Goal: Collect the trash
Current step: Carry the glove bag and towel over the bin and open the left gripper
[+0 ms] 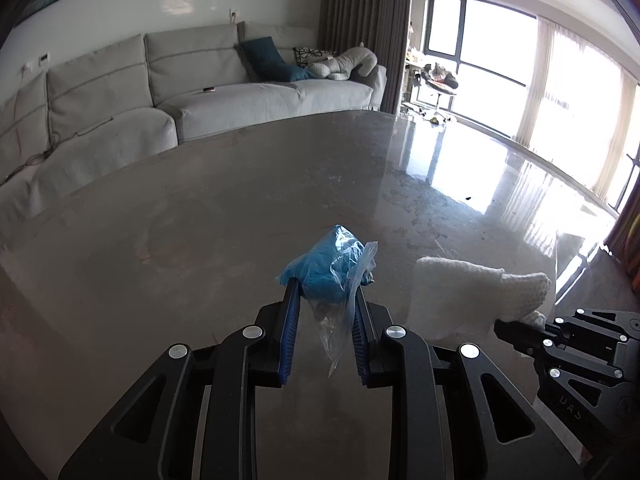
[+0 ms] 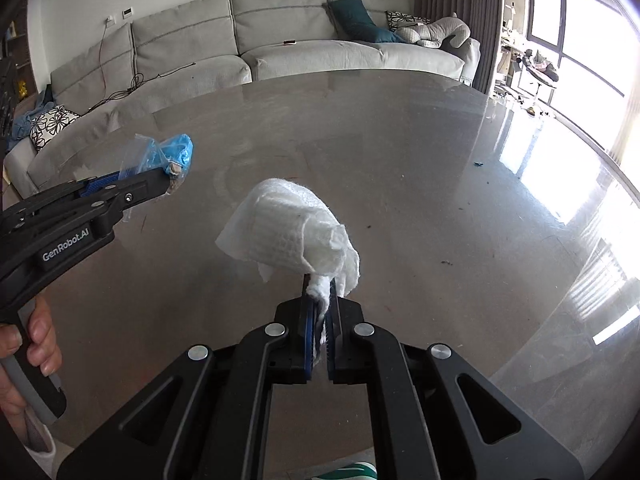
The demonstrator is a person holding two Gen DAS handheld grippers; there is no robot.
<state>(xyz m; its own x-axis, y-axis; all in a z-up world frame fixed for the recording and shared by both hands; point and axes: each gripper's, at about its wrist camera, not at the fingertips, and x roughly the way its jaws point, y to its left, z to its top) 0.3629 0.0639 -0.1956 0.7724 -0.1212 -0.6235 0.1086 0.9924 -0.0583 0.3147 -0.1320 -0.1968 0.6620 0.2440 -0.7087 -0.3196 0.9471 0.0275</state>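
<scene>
Trash: "GenRobot.AI" left tongs point(image 1: 328, 280) clamp a blue plastic wad point(image 1: 326, 262); right tongs point(image 2: 320, 284) pinch white tissue point(image 2: 292, 228).

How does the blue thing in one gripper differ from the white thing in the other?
The blue plastic wad is glossy film with a clear tail hanging down; the white paper towel is matte and quilted. The wad looks smaller and more tightly balled than the loosely folded towel. The left gripper pinches the wad, the right gripper the towel's corner. Both are held above the table.
</scene>
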